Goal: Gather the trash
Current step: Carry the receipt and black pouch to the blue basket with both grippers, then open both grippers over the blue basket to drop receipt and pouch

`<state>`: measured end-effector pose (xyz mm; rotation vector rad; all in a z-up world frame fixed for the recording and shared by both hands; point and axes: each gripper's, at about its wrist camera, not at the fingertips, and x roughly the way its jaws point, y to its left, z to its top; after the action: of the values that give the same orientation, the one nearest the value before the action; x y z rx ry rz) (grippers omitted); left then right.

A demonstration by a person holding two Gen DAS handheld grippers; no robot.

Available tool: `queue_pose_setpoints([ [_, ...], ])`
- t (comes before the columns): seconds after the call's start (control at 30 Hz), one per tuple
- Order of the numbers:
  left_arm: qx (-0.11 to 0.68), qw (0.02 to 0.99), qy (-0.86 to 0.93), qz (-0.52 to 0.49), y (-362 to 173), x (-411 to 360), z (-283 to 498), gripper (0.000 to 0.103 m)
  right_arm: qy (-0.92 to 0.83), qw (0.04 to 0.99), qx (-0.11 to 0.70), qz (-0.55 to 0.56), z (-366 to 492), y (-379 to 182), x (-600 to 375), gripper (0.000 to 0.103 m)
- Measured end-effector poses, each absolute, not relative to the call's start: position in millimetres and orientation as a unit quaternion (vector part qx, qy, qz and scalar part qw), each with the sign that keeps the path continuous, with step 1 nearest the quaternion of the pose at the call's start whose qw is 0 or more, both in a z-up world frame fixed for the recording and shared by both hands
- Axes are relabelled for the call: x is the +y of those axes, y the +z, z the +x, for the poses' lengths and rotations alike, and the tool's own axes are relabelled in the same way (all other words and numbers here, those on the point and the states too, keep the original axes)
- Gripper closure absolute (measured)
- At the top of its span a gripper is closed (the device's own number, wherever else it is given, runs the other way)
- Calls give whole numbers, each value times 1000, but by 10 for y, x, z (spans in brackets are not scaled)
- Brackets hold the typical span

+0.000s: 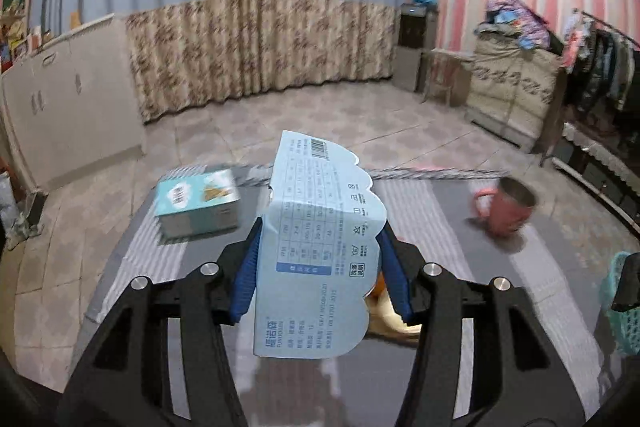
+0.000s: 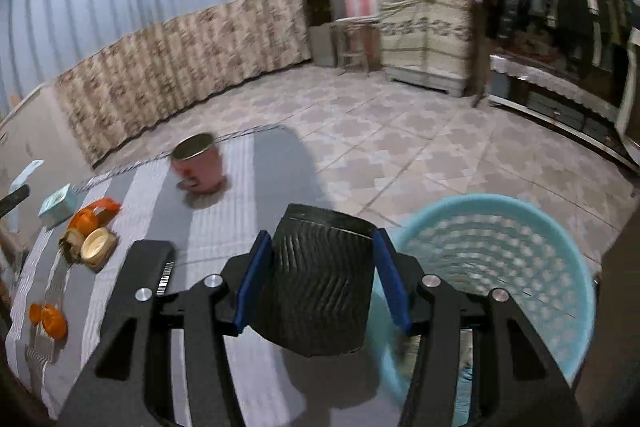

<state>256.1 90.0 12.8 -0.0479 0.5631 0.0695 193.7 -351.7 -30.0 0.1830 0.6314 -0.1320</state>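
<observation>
My left gripper [image 1: 318,239] is shut on a light blue cardboard package card [image 1: 320,247] with a barcode and printed tables, held above the striped table cloth [image 1: 420,211]. My right gripper [image 2: 318,247] is shut on a black ribbed paper cup [image 2: 320,283], held just left of the teal mesh trash basket [image 2: 492,267], whose edge shows in the left wrist view [image 1: 624,307]. An orange and tan piece of trash [image 1: 390,311] lies partly hidden under the card; it also shows in the right wrist view [image 2: 90,231].
A pink mug [image 1: 506,207] stands on the cloth, also in the right wrist view [image 2: 199,163]. A teal box [image 1: 198,205] sits at the far left. An orange object [image 2: 50,319] lies near the table's left edge. Tiled floor, curtains and furniture lie beyond.
</observation>
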Motion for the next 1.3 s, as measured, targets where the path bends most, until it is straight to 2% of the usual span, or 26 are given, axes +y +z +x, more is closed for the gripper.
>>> queue_pose_setpoints([
  [0.23,250,967,-54,0,237,-222,2407,51,-165,941,282,89,1546,-358,-4243,51],
  [0.6,278,933,-216,75,-273,-2356,2124,50,-210,925,283,141,1412,-572,-5091,51],
  [0.8,281,913,-275,109,-518,-3094,1906,50,-221,922,279,154,1347,-633,-5282,51],
  [1.03,291,896,-311,121,-611,-3507,1903,49,-221,919,275,174,1295,-680,-5417,51],
  [1.07,293,894,-314,124,-610,-3544,1913,41,-219,920,274,175,1298,-678,-5421,51],
  [1.1,295,893,-315,124,-606,-3549,1910,28,-217,920,274,176,1297,-686,-5428,51],
  [1.17,285,899,-309,121,-559,-3579,1920,22,-215,921,274,175,1306,-693,-5429,51],
  [1.23,277,904,-303,122,-499,-3572,1958,20,-212,921,280,170,1336,-708,-5412,51],
  [1.3,272,911,-289,115,-444,-3464,1973,13,-207,920,285,169,1375,-715,-5371,51],
])
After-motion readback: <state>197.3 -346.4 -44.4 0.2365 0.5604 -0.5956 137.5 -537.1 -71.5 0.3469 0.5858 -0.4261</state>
